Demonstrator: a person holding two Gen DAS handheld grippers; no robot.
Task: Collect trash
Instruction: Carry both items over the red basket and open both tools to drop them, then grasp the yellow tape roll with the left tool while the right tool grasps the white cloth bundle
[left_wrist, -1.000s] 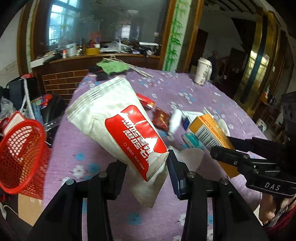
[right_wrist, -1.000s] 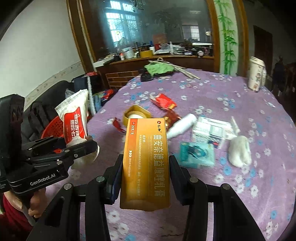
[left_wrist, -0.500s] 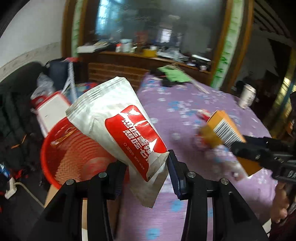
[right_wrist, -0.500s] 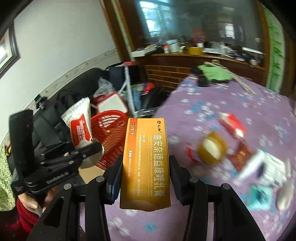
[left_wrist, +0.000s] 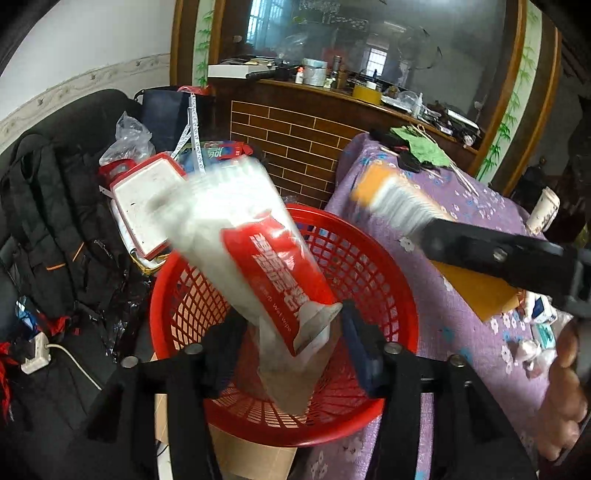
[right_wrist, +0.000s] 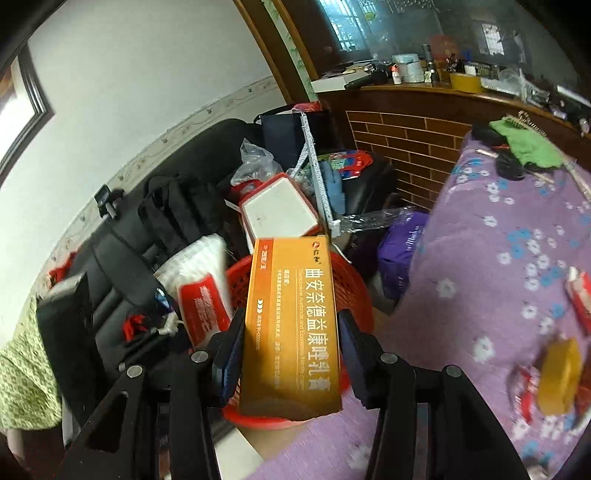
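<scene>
- Risk with the left tongs (left_wrist: 291, 332): jaws opening, pads clear of the wet-wipe packet (left_wrist: 266, 258) between them, so released. Packet tilted and blurred, straight above the red mesh basket (left_wrist: 369, 266) that sits below and ahead of these tongs. Could catch its long top on the basket's far rim and tip out onto the clutter beyond.
- Bigger risk with the right tongs (right_wrist: 291, 339): jaws opening, yet pads seemingly touching the sides of the orange ointment box (right_wrist: 291, 314). Lower end of the box above the near rim of the basket (right_wrist: 354, 288), not over its middle. Likely to strike the rim and drop on the cardboard (left_wrist: 255, 458) beneath or slide back toward the purple-clothed counter (right_wrist: 498, 277) to the right of these tongs.
- Also possible: box and packet colliding above the basket, with both tongs crowded close together.
- Basket: no trash visible through the mesh, though much hidden behind the packet.
- White red-rimmed tub (left_wrist: 144, 199), beyond the basket and left of the left tongs: lid on, contents hidden.
- Paper cup (left_wrist: 543, 210), far off to the right on the counter: inside not visible.
</scene>
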